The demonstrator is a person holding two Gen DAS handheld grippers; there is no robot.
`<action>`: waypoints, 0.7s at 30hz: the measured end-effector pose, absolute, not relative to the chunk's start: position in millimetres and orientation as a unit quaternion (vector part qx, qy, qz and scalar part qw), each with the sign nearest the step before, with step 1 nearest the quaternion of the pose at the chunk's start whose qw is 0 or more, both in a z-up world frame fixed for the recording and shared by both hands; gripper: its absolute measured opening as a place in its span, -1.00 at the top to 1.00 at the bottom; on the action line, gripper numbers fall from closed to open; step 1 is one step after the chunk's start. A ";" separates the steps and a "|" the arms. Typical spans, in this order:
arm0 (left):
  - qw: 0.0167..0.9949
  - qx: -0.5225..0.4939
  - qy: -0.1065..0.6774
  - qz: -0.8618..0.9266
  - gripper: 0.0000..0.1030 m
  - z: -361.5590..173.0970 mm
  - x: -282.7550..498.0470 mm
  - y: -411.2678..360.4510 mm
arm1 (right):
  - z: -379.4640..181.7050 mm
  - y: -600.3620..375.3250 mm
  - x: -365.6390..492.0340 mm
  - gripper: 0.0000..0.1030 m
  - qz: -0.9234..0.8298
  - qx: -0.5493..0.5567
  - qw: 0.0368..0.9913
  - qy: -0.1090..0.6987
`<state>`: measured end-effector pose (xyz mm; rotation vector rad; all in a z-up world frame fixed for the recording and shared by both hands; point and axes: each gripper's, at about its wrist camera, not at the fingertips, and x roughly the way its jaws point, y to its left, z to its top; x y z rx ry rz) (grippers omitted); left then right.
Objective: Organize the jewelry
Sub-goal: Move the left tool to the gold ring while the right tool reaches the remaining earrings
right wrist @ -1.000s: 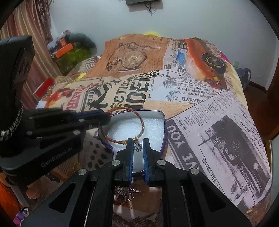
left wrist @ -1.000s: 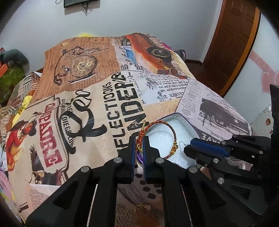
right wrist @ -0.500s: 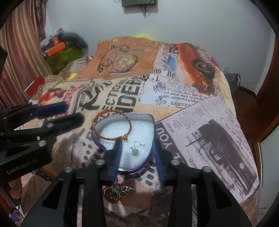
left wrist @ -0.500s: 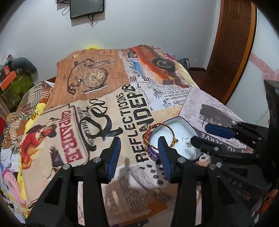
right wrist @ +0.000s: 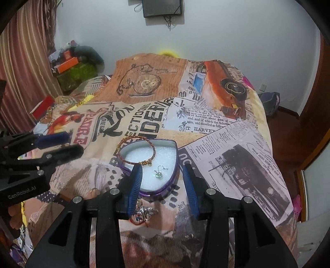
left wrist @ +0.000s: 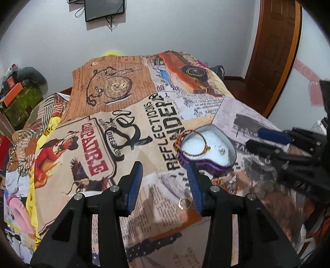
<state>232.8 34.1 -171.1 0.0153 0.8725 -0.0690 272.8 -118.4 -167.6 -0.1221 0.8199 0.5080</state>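
Both the left gripper point(left wrist: 165, 181) and right gripper point(right wrist: 162, 185) stood wide, holding nothing. The red-and-gold cord bracelet point(right wrist: 138, 151) lay half over the rim of the purple heart-shaped tin point(right wrist: 171, 183); the small silver earring point(right wrist: 159, 172) rested inside. The thin gold ring point(left wrist: 184, 203), apparently loose on the bedspread, called for a low, centred pinch.

Home bedroom, lived-in.
Bed point(right wrist: 237, 144) spread with a newspaper-collage print blanket point(left wrist: 132, 123), wall-mounted screen point(right wrist: 163, 8) with dangling cables, striped curtain point(right wrist: 24, 61), wooden door point(left wrist: 274, 51), cluttered boxes point(right wrist: 68, 64) in the corner.
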 end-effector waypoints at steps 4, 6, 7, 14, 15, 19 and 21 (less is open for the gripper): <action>0.897 0.003 0.441 -0.036 0.15 -184.3 225.1 37.6 | -167.7 -126.5 266.2 0.28 0.248 -0.060 0.882 0.397; 0.890 0.005 0.454 -0.037 0.15 -194.3 221.6 37.8 | -170.8 -129.6 262.4 0.28 0.249 -0.059 0.879 0.404; 0.888 0.004 0.457 -0.039 0.15 -198.1 219.2 37.8 | -173.7 -130.5 260.4 0.28 0.250 -0.058 0.876 0.408; 0.876 0.003 0.479 -0.065 0.15 -222.6 207.0 29.8 | -196.2 -130.2 245.4 0.28 0.263 -0.056 0.859 0.435; 0.875 0.006 0.478 -0.069 0.15 -225.1 205.2 27.4 | -198.7 -129.7 243.8 0.28 0.265 -0.055 0.857 0.438; 0.878 0.011 0.473 -0.075 0.15 -228.8 204.0 20.8 | -208.4 -125.4 237.5 0.28 0.278 -0.054 0.849 0.446; 0.877 0.005 0.474 -0.081 0.15 -229.9 205.6 20.5 | -213.5 -121.2 236.5 0.28 0.282 -0.061 0.846 0.449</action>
